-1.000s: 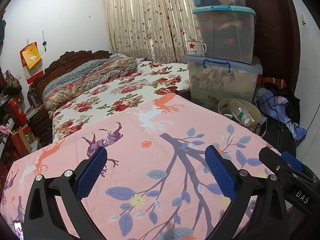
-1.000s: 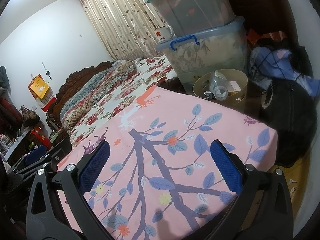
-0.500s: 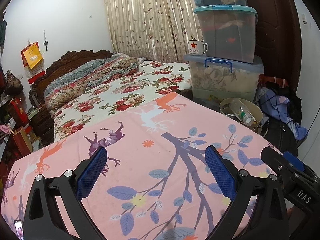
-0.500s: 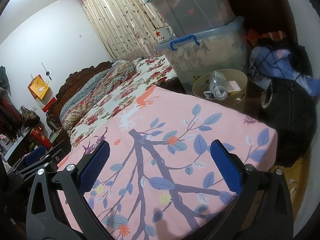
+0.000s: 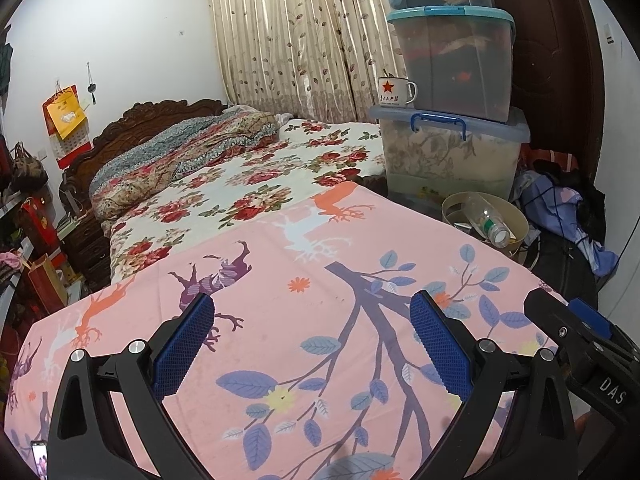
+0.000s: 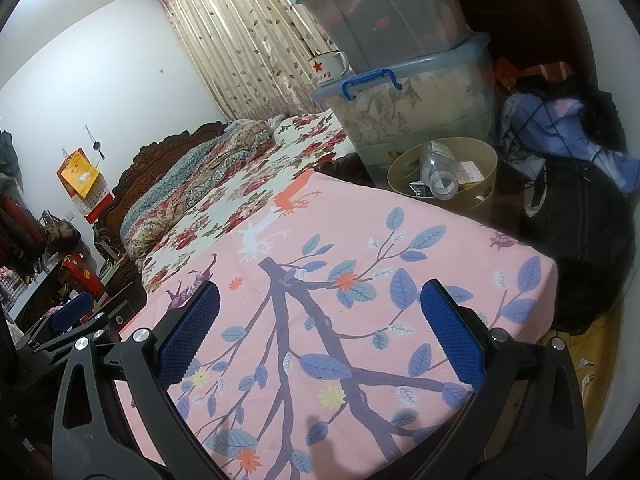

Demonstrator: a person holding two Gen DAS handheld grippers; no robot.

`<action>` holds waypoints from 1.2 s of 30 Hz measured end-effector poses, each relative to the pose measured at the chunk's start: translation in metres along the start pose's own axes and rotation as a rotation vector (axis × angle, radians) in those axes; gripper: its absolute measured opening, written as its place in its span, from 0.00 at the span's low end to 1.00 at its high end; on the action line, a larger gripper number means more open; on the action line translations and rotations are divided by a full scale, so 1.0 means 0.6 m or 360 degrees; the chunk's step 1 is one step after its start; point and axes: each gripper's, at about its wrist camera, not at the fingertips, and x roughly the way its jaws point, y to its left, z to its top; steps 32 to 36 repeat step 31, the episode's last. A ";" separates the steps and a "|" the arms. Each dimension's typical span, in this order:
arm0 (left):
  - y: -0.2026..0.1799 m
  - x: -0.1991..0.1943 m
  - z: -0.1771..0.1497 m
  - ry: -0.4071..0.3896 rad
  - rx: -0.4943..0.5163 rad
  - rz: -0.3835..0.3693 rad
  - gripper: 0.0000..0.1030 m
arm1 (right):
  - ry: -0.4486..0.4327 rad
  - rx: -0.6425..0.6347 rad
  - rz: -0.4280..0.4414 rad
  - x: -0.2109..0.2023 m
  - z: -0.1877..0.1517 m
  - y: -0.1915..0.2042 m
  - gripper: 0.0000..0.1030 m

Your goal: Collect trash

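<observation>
left gripper [image 5: 312, 344] held low over the pink patterned cloth [image 5: 320, 300], jaws spread wide, nothing between the blue pads [image 5: 184, 344]. right gripper [image 6: 320, 332] likewise parted wide and empty, over the same cloth [image 6: 360, 280]. just off to the right of the left gripper, at its own level, the black body of the right gripper [image 5: 576, 344]; off to the left in the right wrist view, the left gripper [image 6: 76, 320] beside it.

beyond the fingertips, bare pink cloth with a dark branch and blue leaves, running to its far edge. past that edge, ahead and to the right of both grippers, a round tan trash bin [image 5: 516, 216] on the floor, well apart from either gripper. inside it, a clear plastic bottle [image 5: 488, 224] lying tilted, open neck toward the cameras, with some small packaging [image 6: 470, 170] beside it, too small to identify.

right of the bin, a heap of blue and dark clothing [image 6: 560, 128] and a black bag [image 6: 580, 232]. directly behind the bin, stacked translucent storage boxes [image 5: 448, 152], a white mug with a red star [image 5: 394, 90] on the lowest lid. ahead and left, a bed with a floral sheet [image 5: 260, 184] and folded quilt [image 5: 180, 152]. farthest back, leaf-print curtains [image 5: 300, 28].
</observation>
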 end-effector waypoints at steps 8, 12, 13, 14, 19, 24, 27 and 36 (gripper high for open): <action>0.002 0.001 -0.003 0.0004 0.0003 0.0003 0.92 | 0.0015 -0.0004 0.0009 0.007 -0.008 0.007 0.97; 0.006 0.001 -0.008 0.0006 0.0008 0.0003 0.92 | 0.0014 -0.0004 0.0009 0.007 -0.008 0.008 0.97; 0.004 0.001 -0.006 0.0005 0.0007 0.0003 0.92 | 0.0013 -0.0003 0.0009 0.007 -0.009 0.009 0.97; 0.005 0.001 -0.007 0.0005 0.0008 0.0003 0.92 | 0.0014 -0.0003 0.0010 0.007 -0.010 0.009 0.97; 0.005 0.004 -0.016 0.0002 0.0030 -0.0006 0.92 | 0.0015 -0.0003 0.0009 0.007 -0.009 0.009 0.97; 0.007 -0.001 -0.025 0.0011 0.0044 -0.0032 0.92 | 0.0020 0.0006 0.0006 0.010 -0.009 0.006 0.97; 0.007 -0.004 -0.024 0.0010 0.0044 -0.0040 0.92 | 0.0027 0.0008 0.0006 0.013 -0.010 0.004 0.97; 0.006 -0.005 -0.022 0.0013 0.0044 -0.0041 0.92 | 0.0034 0.0009 0.0009 0.014 -0.012 0.003 0.97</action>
